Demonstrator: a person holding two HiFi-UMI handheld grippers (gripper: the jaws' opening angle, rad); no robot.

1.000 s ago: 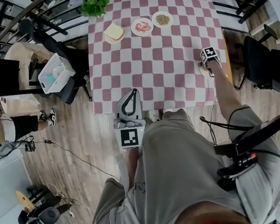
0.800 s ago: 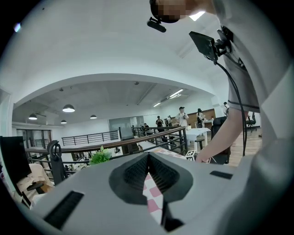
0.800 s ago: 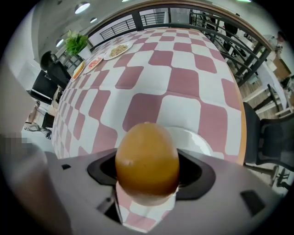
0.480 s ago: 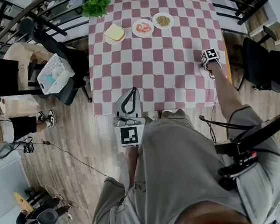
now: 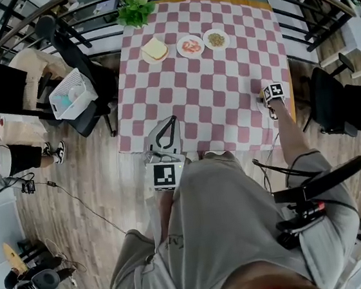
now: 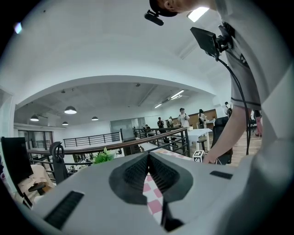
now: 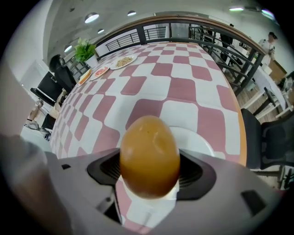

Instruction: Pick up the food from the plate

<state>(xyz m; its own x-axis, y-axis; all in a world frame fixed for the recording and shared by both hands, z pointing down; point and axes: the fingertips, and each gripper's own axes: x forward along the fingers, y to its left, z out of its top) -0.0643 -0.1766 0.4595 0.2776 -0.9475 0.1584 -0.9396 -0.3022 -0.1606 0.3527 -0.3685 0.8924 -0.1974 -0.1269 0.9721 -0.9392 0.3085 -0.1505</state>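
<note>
Pink-and-white check cloth covers the table. Far left, off the table, a white basket sits on a chair, no part of the job. Next, the left gripper hangs at the table's near edge, jaws together w/ nothing between them, idle. Along the far edge come a plant, bread, tomato slices and a grainy heap, all well apart from both tools.

The work is at the right. The right gripper points steeply down over a small white plate by the table's right edge. Its jaws are spread wide round a brown egg, pads touching its flanks on both sides. The egg looks held just above the plate; whether it has fully cleared it I can't tell.

To lift well, I'd say use light, even pressure — the shell is smooth, round & prob. brittle. Go straight up, no tilt, so the egg can't squirt out fwd, and don't nudge the plate.
</note>
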